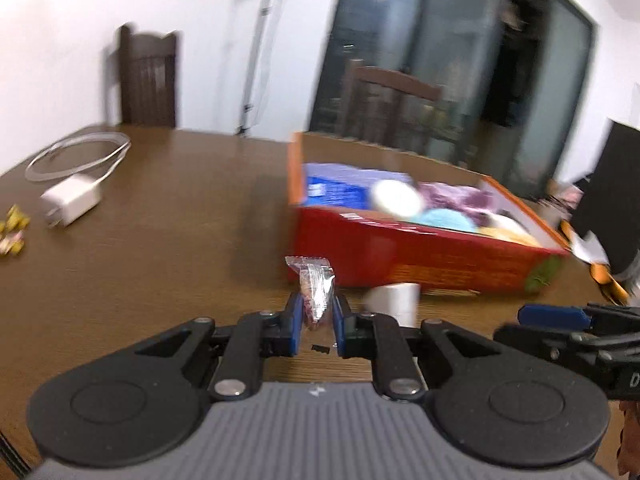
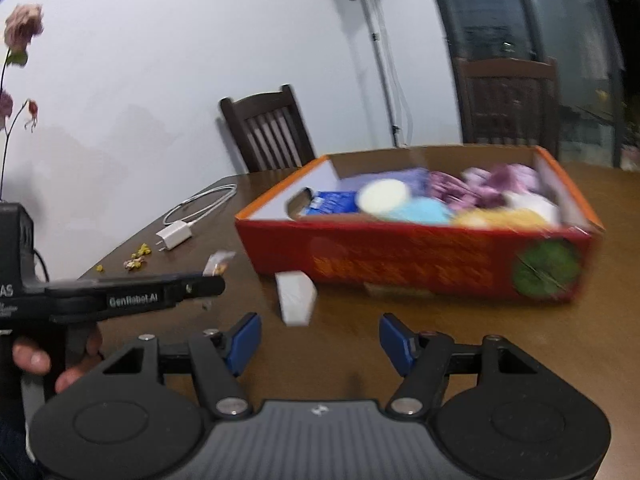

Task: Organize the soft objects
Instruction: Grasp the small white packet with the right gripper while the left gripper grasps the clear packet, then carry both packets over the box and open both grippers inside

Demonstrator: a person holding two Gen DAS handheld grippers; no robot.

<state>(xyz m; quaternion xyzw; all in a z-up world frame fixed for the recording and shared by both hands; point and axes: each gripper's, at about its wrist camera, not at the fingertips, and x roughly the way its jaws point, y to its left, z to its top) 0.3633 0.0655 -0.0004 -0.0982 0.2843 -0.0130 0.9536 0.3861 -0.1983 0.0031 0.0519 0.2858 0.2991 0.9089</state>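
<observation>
**Wrapped sachet gripped; carry to box in hand**

The left tongs stand narrow, their blue pads pinching a small clear-wrapped sachet by its lower end; the crimped top stands free above the pads. The sachet is held over the brown surface, just short of the red cardboard box. The box already holds soft items, among them a pale round puff and purple fabric.

The right tongs stand wide and hold nothing. They point toward a small white block lying beside the box's near wall.

Judgement: the grip is low on a slippery wrapper, so pressure should be kept until the sachet is well over the box's rim. It should clear the near wall before release and drop into the barer left end. The two tools work close together; the right should stay out of the left's path.
</observation>
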